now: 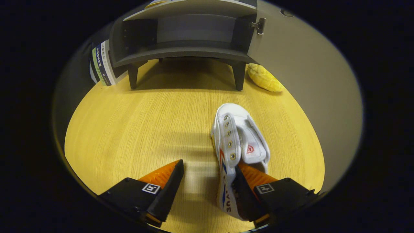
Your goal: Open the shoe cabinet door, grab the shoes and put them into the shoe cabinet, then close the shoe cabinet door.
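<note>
White canvas shoe (237, 142) lies on our wooden table (136, 129); our gripper (208, 171) is spread apart, one finger inside it, dark cabinet (184, 35) open beyond.

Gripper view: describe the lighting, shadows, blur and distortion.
Gripper view: warm light on the wooden tabletop, with a pale glare streak between the open gripper fingers; a soft shadow lies under the open shoe cabinet; fisheye distortion bows the cabinet's shelf and the table edge; the white shoe looks sharp, one finger inside its opening; the yellow object beside the cabinet leg is slightly soft.
</note>
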The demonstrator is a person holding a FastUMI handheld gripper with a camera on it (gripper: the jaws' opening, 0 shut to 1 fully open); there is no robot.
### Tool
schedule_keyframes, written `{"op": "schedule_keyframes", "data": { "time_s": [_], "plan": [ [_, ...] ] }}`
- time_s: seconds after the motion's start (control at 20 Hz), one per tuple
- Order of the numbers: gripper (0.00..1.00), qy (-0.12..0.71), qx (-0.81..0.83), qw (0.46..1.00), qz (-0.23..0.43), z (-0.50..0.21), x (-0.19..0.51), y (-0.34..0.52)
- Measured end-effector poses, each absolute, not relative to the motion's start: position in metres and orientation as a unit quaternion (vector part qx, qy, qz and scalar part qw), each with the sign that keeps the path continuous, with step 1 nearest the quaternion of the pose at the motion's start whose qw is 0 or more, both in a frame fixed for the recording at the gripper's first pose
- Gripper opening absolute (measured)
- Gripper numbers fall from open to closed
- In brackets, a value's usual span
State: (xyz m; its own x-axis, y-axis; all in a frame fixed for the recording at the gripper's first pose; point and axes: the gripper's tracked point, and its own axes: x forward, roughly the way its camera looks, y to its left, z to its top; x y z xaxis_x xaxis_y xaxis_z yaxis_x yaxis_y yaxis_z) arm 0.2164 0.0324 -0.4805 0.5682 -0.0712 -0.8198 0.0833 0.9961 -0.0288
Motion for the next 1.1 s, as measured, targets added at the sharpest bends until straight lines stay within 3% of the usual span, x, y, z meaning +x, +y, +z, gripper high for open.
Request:
{"op": "schedule_keyframes", "data": {
  "time_s": [0.15, 0.35, 0.65, 1.1],
  "plan": [
    [0.69, 0.464, -0.001, 0.884, -0.062, -0.484, 0.230, 0.018],
    [0.16, 0.471, 0.021, 0.880, -0.066, -0.484, 0.235, 0.014],
    [0.03, 0.464, -0.001, 0.885, -0.032, -0.484, 0.236, 0.019],
    [0.03, 0.452, -0.007, 0.892, -0.006, -0.485, 0.236, 0.019]
  ]
}}
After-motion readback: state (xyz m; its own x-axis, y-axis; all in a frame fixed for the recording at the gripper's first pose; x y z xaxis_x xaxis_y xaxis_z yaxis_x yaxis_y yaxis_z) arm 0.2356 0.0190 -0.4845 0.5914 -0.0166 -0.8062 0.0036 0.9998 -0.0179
